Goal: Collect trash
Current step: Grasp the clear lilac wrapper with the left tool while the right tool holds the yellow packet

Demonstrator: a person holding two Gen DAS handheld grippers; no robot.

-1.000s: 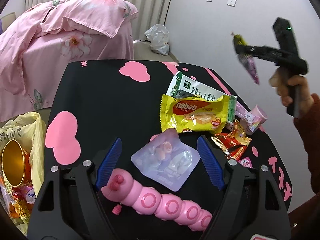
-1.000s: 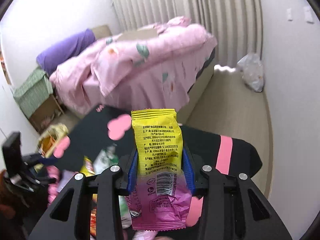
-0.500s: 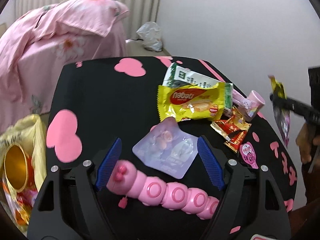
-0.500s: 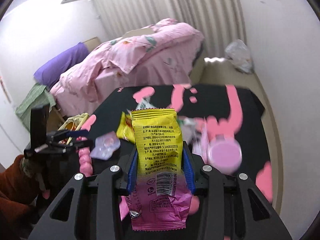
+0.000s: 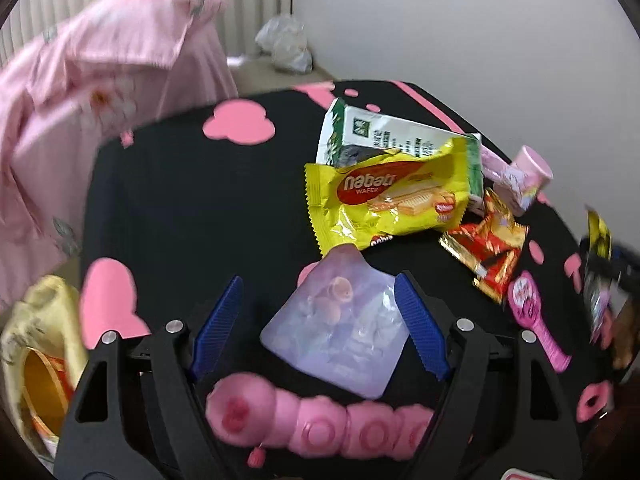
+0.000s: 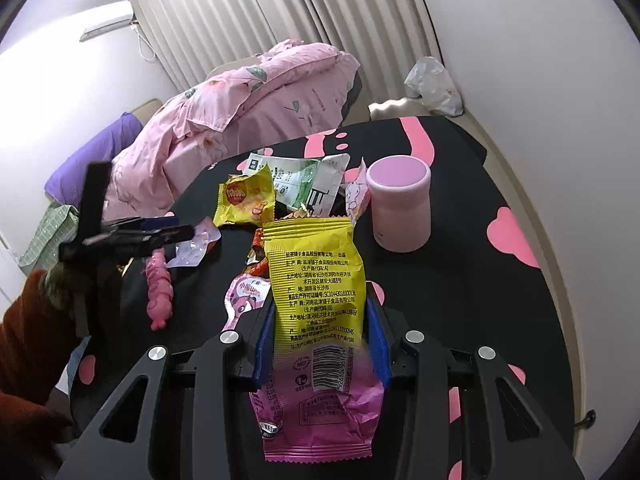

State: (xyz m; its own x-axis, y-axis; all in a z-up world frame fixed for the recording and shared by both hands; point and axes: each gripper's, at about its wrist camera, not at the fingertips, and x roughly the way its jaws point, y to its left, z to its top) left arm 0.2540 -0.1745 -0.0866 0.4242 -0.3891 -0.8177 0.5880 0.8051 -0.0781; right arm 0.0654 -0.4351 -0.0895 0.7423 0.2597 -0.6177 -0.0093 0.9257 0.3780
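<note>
My right gripper (image 6: 320, 344) is shut on a yellow and pink snack wrapper (image 6: 316, 288), held above the black table (image 6: 460, 280); it also shows at the right edge of the left wrist view (image 5: 598, 264). My left gripper (image 5: 320, 328) is open, low over a clear purple blister pack (image 5: 340, 328), with its blue pads on either side. Beyond lie a yellow Nabati wafer wrapper (image 5: 388, 196), a green and white pouch (image 5: 384, 136), a red and gold wrapper (image 5: 488, 248) and a pink lollipop-shaped packet (image 5: 532, 312).
A yellow trash bag (image 5: 36, 360) with a gold can hangs at the table's left edge. A pink caterpillar toy (image 5: 320, 424) lies under my left gripper. A pink cup (image 6: 400, 204) stands on the table. A pink-covered bed (image 6: 260, 96) is behind.
My right gripper has come down and toward the table's near right side with the wrapper. My left gripper has moved lower and closer to the purple blister pack.
</note>
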